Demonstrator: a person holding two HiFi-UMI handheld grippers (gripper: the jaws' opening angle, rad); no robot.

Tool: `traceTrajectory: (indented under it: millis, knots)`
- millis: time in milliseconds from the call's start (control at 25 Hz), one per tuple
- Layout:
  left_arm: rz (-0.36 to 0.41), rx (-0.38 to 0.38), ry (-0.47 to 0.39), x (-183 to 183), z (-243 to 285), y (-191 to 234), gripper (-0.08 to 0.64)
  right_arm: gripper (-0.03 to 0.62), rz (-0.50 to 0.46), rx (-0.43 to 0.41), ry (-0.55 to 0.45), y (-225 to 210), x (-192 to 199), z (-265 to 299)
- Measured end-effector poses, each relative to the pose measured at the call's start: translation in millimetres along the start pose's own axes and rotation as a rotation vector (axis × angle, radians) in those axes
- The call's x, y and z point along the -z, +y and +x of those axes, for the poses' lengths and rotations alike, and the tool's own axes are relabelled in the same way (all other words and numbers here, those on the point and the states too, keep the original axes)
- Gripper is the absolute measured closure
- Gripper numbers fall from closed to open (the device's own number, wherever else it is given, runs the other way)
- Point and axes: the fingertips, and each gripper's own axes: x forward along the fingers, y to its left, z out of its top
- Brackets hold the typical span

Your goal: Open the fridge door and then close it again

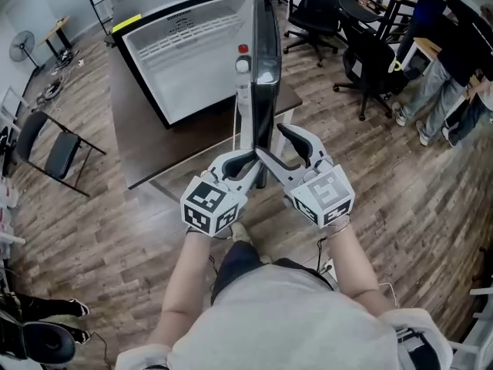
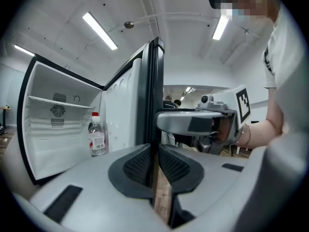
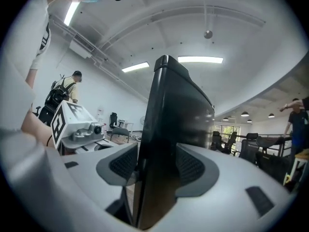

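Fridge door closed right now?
No, the fridge door stands swung wide open, baring the white interior.

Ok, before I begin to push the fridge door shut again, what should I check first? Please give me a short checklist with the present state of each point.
1. The fridge door stands open, its edge toward you: ok.
2. The right gripper sits astride the door's edge: ok.
3. The right gripper presses firmly on the door: not ok. Its jaws stand apart and a gap shows on one side.
4. The left gripper is free of the door: cannot tell. Its jaws are nearly together right at the edge.
5. The water bottle stands upright at the door's inner side: ok.
6. Nothing sticks out of the fridge cabinet into the door's path: ok.
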Motion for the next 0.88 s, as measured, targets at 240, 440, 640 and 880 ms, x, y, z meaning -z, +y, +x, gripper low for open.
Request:
traceTrajectory:
  millis: [240, 440, 640, 880]
  knots:
    - [0.009, 0.061, -0.004, -4, 21, -18, 0.508, 0.348, 0.058, 0.077, 0.012, -19, 6, -5]
    - [0.013, 0.097, -0.009, -5, 32, -30, 0.508, 0.362, 0.088, 0.144, 0.012, -31, 12, -14]
    - [0.009, 0.128, -0.008, -5, 36, -37, 0.508, 0.374, 0.124, 0.186, 0.001, -43, 16, -26]
    - [-0.014, 0.109, -0.01, -3, 36, -32, 0.509, 0.403, 0.14, 0.249, -0.002, -60, 22, -41]
